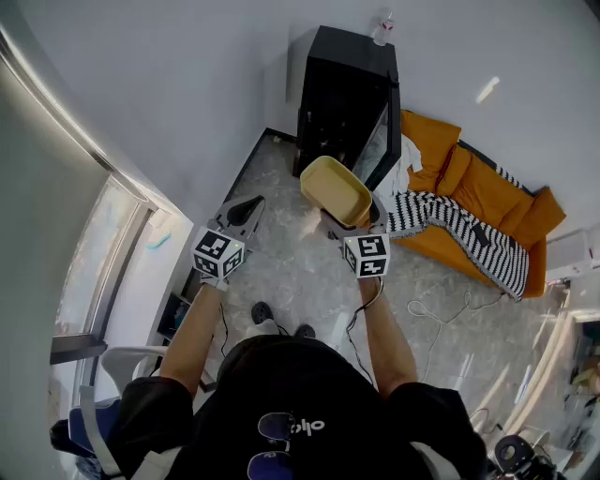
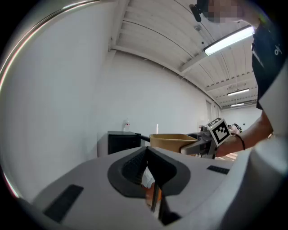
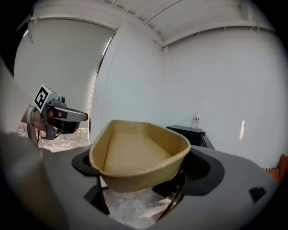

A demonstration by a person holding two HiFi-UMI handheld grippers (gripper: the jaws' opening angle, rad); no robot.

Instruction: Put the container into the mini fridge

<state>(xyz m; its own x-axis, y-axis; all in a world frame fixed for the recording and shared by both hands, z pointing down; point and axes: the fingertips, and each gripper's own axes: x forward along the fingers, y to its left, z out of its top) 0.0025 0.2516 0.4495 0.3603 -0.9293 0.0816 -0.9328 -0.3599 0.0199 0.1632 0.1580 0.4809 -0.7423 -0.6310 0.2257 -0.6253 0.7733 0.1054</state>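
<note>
My right gripper [image 1: 352,221] is shut on a tan, open-topped container [image 1: 335,190], gripping its near end with the jaws wide apart on either side. In the right gripper view the container [image 3: 135,155] fills the space between the jaws of my right gripper [image 3: 139,167] and is empty. The black mini fridge [image 1: 342,94] stands against the wall ahead, its glass door [image 1: 380,141] swung open. My left gripper [image 1: 251,206] hangs to the left of the container, shut and holding nothing. In the left gripper view its jaws meet at my left gripper [image 2: 146,152], and the fridge [image 2: 119,141] shows beyond.
A small bottle [image 1: 384,28] stands on top of the fridge. An orange sofa [image 1: 487,192] with a striped blanket [image 1: 459,225] lies to the fridge's right. Cables [image 1: 436,314] trail over the floor. A chair [image 1: 103,394] is at lower left by the window wall.
</note>
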